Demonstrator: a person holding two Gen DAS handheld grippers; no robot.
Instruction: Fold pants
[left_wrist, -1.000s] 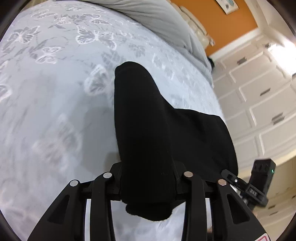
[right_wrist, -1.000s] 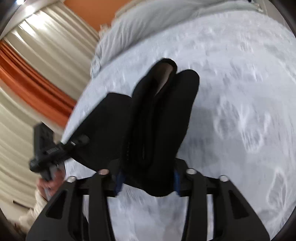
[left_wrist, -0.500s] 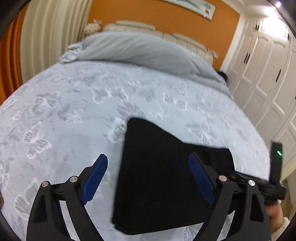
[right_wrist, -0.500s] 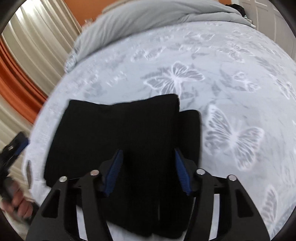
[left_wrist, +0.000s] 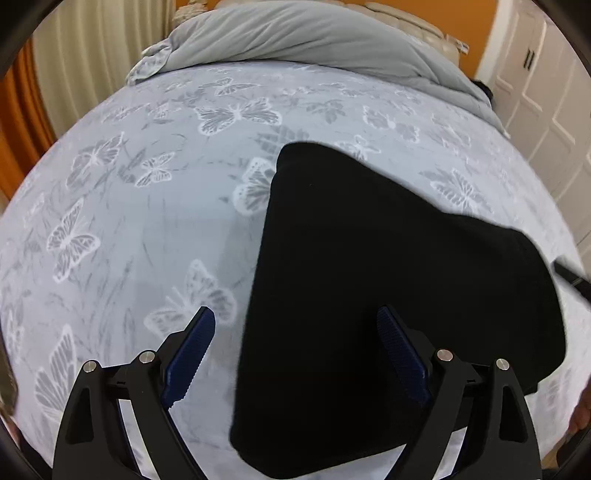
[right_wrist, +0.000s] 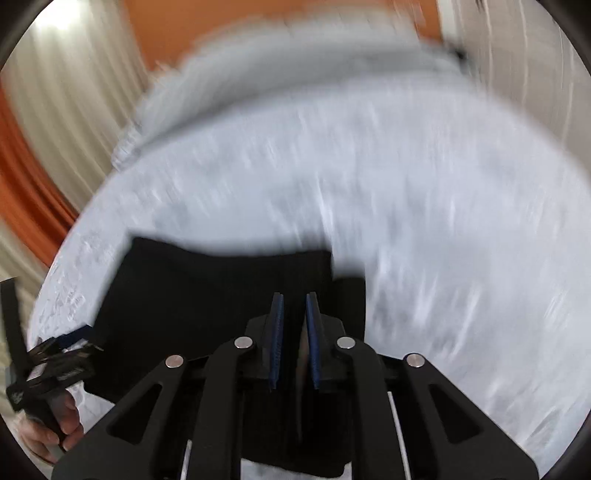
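Black pants, folded into a compact stack, lying flat on the bed near its front edge — butterfly-print cover underneath, light blue-grey. Grey duvet bunched along the far end of the bed, by the orange wall.

Left tool spread wide, blue ribbed pads well apart, gripping nothing; hovering over the near left part of the pants, one finger over bare cover, the other over black cloth. Whether the fingers touch the cloth cannot be told.

Right tool nearly closed — only a narrow gap between its blue pads, nothing pinched between them. Right wrist view heavily smeared by motion; pants still readable as a dark rectangle just ahead of and below the fingers. Left tool's body and the hand holding it visible at the lower left edge of that view, beside the pants' left side.

Cream curtains with an orange one beside them to the left, white panelled doors to the right.
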